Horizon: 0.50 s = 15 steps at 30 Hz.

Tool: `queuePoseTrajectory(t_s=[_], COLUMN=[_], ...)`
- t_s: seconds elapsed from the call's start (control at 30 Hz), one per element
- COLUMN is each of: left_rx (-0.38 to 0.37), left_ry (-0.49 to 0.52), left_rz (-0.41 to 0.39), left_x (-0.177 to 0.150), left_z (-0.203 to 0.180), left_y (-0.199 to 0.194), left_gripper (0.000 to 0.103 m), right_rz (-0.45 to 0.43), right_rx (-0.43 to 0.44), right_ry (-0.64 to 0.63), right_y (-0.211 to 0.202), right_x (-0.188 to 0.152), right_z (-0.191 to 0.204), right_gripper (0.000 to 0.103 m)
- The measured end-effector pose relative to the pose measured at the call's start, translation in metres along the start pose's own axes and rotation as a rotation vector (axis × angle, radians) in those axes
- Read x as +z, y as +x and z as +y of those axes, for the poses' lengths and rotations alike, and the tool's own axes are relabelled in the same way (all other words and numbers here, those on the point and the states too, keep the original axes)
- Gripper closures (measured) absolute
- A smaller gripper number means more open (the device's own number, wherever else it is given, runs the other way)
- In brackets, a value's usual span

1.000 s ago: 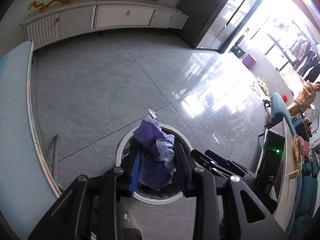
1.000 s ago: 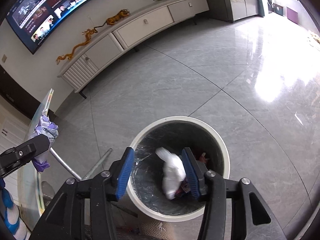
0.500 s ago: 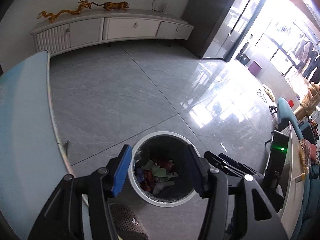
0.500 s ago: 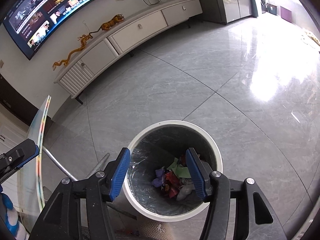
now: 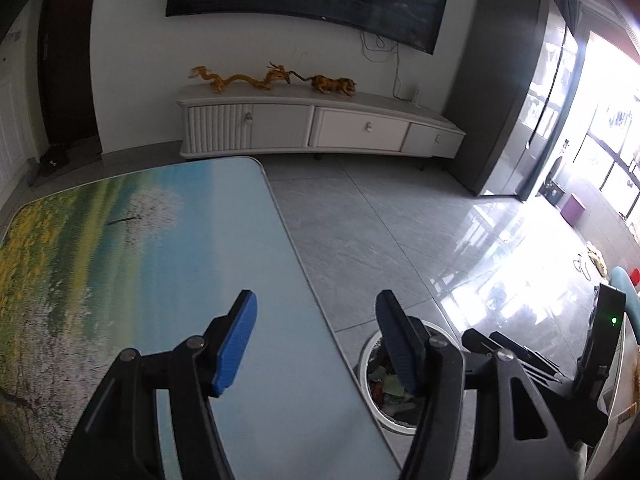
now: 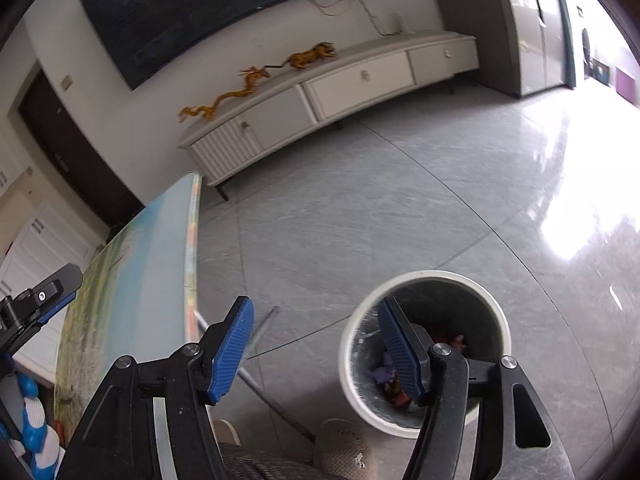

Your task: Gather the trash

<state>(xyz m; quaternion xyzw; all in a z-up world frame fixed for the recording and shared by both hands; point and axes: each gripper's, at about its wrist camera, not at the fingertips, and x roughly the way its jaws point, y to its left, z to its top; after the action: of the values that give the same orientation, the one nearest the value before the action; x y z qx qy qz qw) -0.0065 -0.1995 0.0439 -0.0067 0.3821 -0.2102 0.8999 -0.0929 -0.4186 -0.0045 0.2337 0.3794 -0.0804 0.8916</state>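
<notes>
While both tools' jaws are opening w/ nothing between, left tool [image 5: 314, 340] hangs over desk [image 5: 140, 240], right tool [image 6: 314, 342] beside trash bin [image 6: 424, 354].

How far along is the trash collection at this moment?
Done: crumpled scraps lie in the white round bin. In hand: nothing; left gripper and right gripper are opening, empty. Left: no trash shows on the landscape-printed table.
</notes>
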Motion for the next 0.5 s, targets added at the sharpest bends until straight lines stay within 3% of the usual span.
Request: queuePoseTrajectory(t_s=[0.23, 0.37, 0.5], left_rx=[0.048, 0.088, 0.151], left_ry=[-0.057, -0.064, -0.052], left_rz=[-0.088, -0.142, -0.187], left_x=[0.005, 0.002, -0.001], left_z=[0.043, 0.061, 0.079], left_y=[-0.045, -0.072, -0.094], left_gripper=[0.043, 0.034, 0.033], right_rz=[-0.033, -0.075, -0.112], right_rx=[0.047, 0.06, 0.066], right_ry=[-0.115, -0.152, -0.193], right_y=[-0.012, -0.025, -0.035], right_x=[0.005, 0.011, 0.011], right_z=[0.065, 0.094, 0.125], right_gripper=[0.036, 0.032, 0.023])
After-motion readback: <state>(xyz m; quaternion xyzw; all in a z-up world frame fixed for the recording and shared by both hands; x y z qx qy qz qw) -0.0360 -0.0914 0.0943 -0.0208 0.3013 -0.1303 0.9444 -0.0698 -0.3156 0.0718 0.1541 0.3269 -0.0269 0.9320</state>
